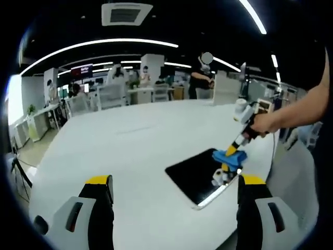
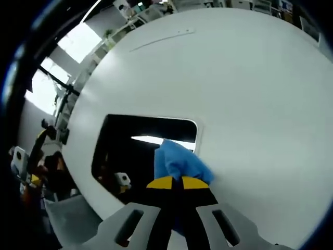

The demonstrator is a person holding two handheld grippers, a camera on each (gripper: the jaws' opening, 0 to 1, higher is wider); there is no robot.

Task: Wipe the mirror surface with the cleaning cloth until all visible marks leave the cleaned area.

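Between my right gripper's [image 2: 172, 183] yellow-tipped fingers sits the crumpled blue cleaning cloth [image 2: 179, 161], pinched tight and pressed onto the dark rectangular mirror [image 2: 130, 151] near its edge. The mirror lies flat on the large round white table [image 2: 250, 78]. In the left gripper view, my left gripper [image 1: 171, 180] hangs above the table with fingers spread wide, holding nothing; the mirror lies just ahead, toward the right finger.

An open-plan office: rows of desks [image 1: 130, 94], white chairs [image 1: 112, 96], long ceiling strip lights [image 1: 99, 46], a ceiling air vent [image 1: 126, 13]
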